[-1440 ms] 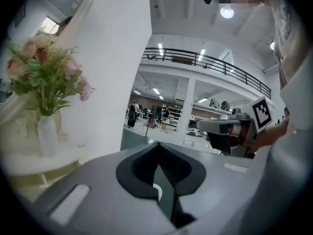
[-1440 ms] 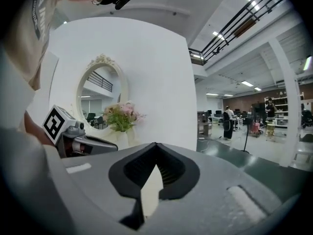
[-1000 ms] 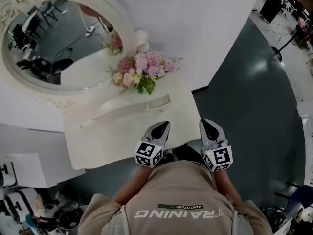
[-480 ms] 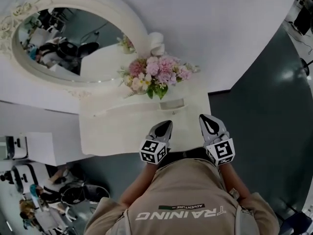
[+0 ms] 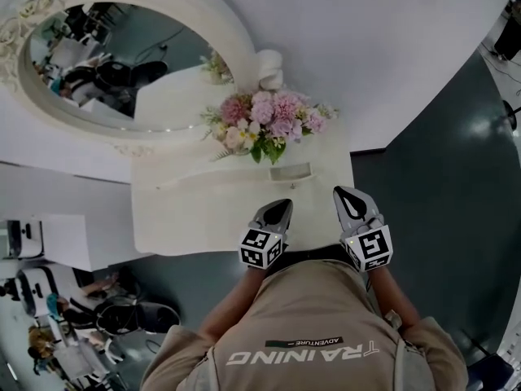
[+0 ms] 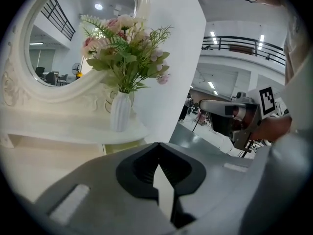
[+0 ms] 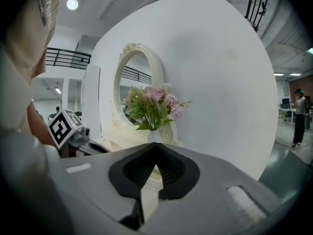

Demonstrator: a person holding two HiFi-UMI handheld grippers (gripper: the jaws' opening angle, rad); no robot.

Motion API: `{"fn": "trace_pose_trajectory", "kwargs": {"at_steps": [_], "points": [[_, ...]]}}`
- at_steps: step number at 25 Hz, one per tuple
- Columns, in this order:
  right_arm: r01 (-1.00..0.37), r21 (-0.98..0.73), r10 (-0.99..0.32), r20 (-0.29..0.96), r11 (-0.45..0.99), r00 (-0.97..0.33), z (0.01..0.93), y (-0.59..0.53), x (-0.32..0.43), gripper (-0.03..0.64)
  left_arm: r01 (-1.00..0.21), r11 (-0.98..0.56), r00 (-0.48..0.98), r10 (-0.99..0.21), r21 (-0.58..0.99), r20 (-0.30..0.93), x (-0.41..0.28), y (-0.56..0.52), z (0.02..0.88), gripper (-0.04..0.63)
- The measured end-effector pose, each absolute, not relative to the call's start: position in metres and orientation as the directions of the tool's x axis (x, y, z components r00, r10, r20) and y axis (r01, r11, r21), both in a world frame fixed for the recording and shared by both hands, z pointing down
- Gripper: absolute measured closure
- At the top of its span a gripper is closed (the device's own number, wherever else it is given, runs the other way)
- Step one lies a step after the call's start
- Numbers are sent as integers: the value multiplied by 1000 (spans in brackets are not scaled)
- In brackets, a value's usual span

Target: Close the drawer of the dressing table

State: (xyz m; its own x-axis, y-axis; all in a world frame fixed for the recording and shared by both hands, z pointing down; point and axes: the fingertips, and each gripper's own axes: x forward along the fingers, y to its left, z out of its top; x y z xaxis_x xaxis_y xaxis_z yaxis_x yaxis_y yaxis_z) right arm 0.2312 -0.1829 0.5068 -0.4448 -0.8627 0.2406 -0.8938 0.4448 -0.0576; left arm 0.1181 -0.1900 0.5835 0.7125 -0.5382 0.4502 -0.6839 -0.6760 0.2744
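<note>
The cream dressing table (image 5: 187, 218) stands against the white wall, under an oval mirror (image 5: 122, 63). A small drawer (image 5: 291, 173) in its raised back shelf stands pulled out, just below the flower vase (image 5: 273, 120). My left gripper (image 5: 277, 212) hovers over the table's front right part, shut and empty. My right gripper (image 5: 350, 204) is beside it near the table's right edge, also shut and empty. In the left gripper view the left gripper (image 6: 157, 143) points toward the vase (image 6: 120, 112). In the right gripper view the right gripper (image 7: 155, 143) faces the flowers (image 7: 154, 106) and mirror.
The pink flowers overhang the shelf above the drawer. Dark grey floor (image 5: 431, 186) lies to the table's right. Equipment and clutter (image 5: 49, 316) sit at the lower left. A person (image 7: 298, 116) stands far off at the right.
The table now sits further right and nearer in the head view than a second ago. Both grippers hold about the same place over its front edge and stay shut.
</note>
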Motion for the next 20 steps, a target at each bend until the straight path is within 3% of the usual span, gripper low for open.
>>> {"fn": "trace_pose_trajectory", "kwargs": {"at_steps": [20], "points": [[-894, -34, -843, 319, 446, -433, 525, -183, 173, 615, -653, -709, 750, -556, 265, 358, 79, -202, 559, 577]]}}
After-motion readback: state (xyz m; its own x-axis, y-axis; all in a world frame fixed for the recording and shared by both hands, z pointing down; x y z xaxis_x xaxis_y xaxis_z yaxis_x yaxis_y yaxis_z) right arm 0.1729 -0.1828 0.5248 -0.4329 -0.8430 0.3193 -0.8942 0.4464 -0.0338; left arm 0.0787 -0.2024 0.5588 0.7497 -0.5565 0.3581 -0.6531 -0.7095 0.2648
